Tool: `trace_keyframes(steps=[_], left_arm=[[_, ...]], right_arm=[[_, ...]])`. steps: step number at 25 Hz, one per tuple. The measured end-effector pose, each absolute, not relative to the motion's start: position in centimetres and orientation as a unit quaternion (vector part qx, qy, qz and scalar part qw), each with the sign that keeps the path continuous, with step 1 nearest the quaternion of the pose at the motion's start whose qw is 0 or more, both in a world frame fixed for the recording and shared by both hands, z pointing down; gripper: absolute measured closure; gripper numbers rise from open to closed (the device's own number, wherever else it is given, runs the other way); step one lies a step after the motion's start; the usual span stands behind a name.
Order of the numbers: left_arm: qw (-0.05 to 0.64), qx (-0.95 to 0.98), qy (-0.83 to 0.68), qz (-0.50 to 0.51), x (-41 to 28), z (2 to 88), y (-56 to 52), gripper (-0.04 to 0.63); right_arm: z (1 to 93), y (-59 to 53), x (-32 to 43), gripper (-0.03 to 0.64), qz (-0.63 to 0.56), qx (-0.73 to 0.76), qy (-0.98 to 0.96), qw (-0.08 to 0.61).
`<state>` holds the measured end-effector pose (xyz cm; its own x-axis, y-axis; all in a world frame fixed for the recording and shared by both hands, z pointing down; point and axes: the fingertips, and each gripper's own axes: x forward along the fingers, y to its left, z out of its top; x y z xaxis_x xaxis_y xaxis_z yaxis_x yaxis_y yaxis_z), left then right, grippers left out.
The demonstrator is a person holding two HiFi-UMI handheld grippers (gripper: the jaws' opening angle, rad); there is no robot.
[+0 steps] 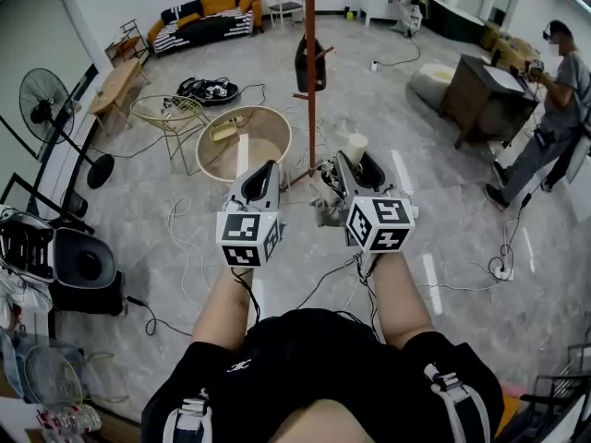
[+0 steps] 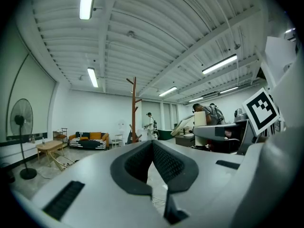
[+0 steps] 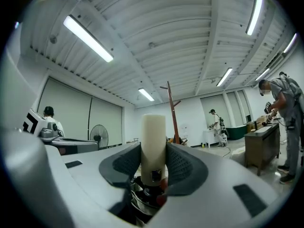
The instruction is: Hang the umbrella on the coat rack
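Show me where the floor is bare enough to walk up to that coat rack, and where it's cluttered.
Bare floor lies right of the coat rack, between it and the dark desk. Left of the rack is crowded: a round tub, a wire chair and loose cables; more cables tangle at its foot.

umbrella (image 3: 153, 132): canopy was mostly hidden within right gripper (image 3: 153, 151) | coat rack (image 1: 311, 81): top was cut off by head view's edge
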<state>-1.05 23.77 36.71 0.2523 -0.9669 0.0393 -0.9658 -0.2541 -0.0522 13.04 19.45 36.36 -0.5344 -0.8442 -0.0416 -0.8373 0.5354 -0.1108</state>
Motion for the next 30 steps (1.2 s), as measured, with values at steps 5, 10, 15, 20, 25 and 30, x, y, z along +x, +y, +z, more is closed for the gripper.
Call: trace_keyframes(steps=[5,10,15,20,25,30], left_arm=[[0.004,-0.788,0.615,-0.022,0.7,36.1,22.5,0.578],[0.012,-0.786,0.618,-0.028,3.1,35.6,22.9,0.578],[0.018,-0.785,0.618,-0.029,4.5,35.8,18.7,0.578],[0.021,-0.788,0.615,-0.022,3.9,37.1,12.4,0.578],[0.01,-0.797,0.604,-0.017,1.0,37.7,3.3,0.578],[0.008,-0.809,0.588,-0.002,-4.5,38.6,-9.6,0.578]], right_arm=[[35.4,18.5,14.4,0.443,-0.023,-0.453,0.89,0.047],[34.6,19.0,16.4,0.443,-0.011,-0.444,0.894,0.049],[34.8,15.1,18.0,0.443,-0.017,-0.438,0.897,0.055],[35.8,9.5,17.4,0.443,-0.014,-0.442,0.895,0.053],[36.2,1.2,13.9,0.443,-0.011,-0.439,0.898,0.039],[36.0,-10.6,8.3,0.443,-0.001,-0.433,0.9,0.044]])
